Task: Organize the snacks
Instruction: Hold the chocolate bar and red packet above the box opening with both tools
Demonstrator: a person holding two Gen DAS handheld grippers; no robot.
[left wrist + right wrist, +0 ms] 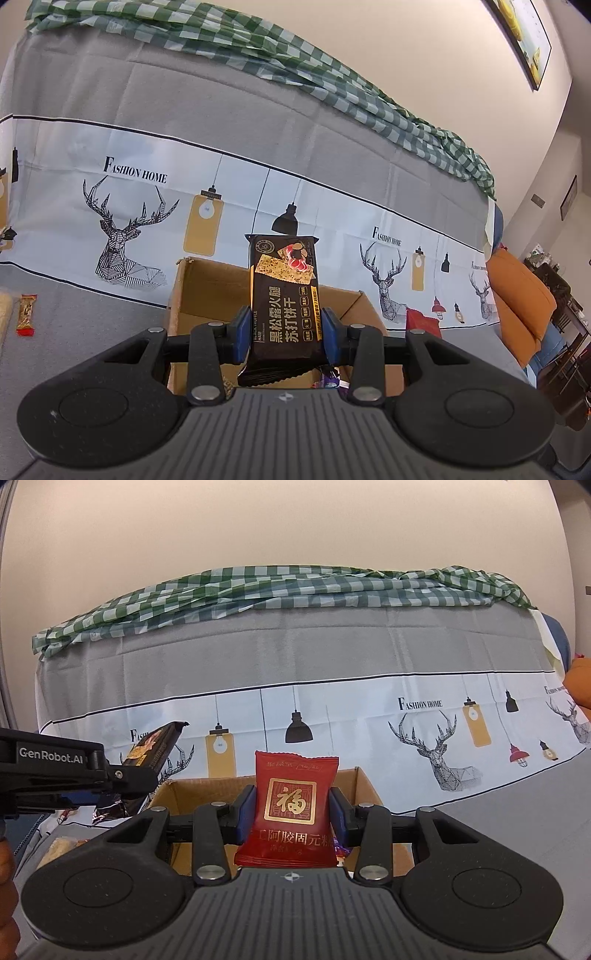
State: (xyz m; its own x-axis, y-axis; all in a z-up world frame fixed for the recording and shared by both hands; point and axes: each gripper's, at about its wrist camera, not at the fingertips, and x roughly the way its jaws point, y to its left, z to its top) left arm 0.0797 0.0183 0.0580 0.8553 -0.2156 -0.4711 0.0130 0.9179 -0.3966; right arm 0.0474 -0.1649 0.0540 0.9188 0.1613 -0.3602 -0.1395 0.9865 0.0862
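Open brown cardboard box [207, 295] directly below and ahead at twelve o'clock of both tools. Left gripper [287, 334] clenched on upright black cracker packet [282, 295], long axis vertical. Right gripper [293, 808] clamped on red foil snack pouch [291, 805]. Inside box, wrappers only partly visible.

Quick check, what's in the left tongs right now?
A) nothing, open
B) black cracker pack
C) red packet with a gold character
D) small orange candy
B: in the left wrist view the left tongs are shut on the black cracker pack, held upright over the cardboard box; the red packet sits in the right tongs.
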